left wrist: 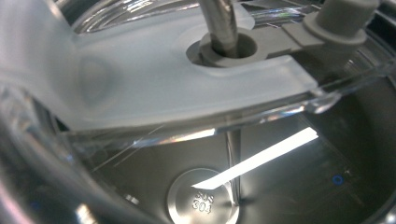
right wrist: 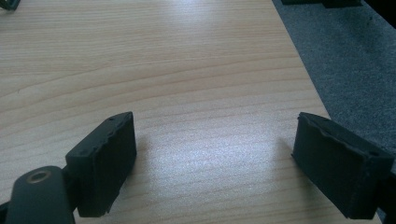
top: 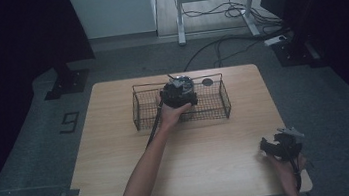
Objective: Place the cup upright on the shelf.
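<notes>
Over at the far half of the wooden table [top: 118,150], a wire basket [top: 223,103] stands with its long side across the view, and the left gripper [top: 178,91] is lowered into it from above, the hand [top: 172,114] wrapped around its body at the basket's near wall. Its own camera looks from very close at a stainless steel cup [left wrist: 299,186] with a round stamped base, a bright streak of light across its inner wall. Across the cup's mouth lies a translucent lid [left wrist: 154,88] with a grey seal ring, and a metal straw [left wrist: 223,23] passes through that ring. The jaws are out of that close picture and hidden from above, so I cannot tell whether the left gripper is grasping the cup or released. At the table's near right corner the right gripper [top: 268,146] rests in the other hand, well apart from the basket; its two black pads [right wrist: 105,161] stand wide apart over bare wood, with nothing between them.
</notes>
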